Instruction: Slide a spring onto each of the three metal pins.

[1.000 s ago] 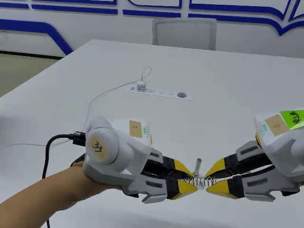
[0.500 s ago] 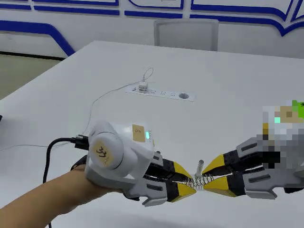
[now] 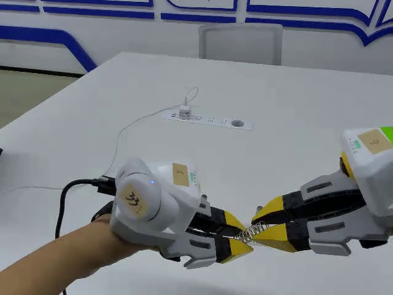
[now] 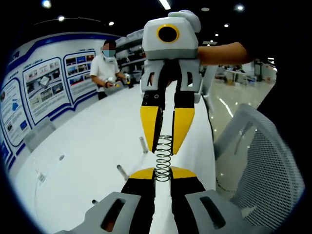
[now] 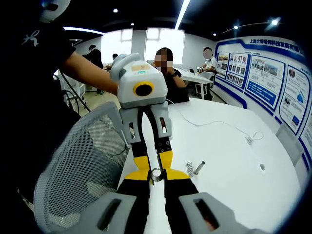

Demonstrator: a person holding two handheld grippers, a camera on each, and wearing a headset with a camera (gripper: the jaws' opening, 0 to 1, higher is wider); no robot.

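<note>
One spring [image 4: 164, 161] clamped at both ends: left tool [image 4: 162, 172], right tool [image 4: 165, 147] (two pins [image 4: 143, 145] nearby).

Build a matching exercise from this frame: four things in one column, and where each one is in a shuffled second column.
Things:
1. spring
2. power strip
3. chair
4. black cable

Places:
A. beyond the far edge of the table
B. clamped between the left gripper and the right gripper
C. lying flat mid-table
D. plugged into the left gripper's rear

Pairs: 1-B, 2-C, 3-A, 4-D
</note>
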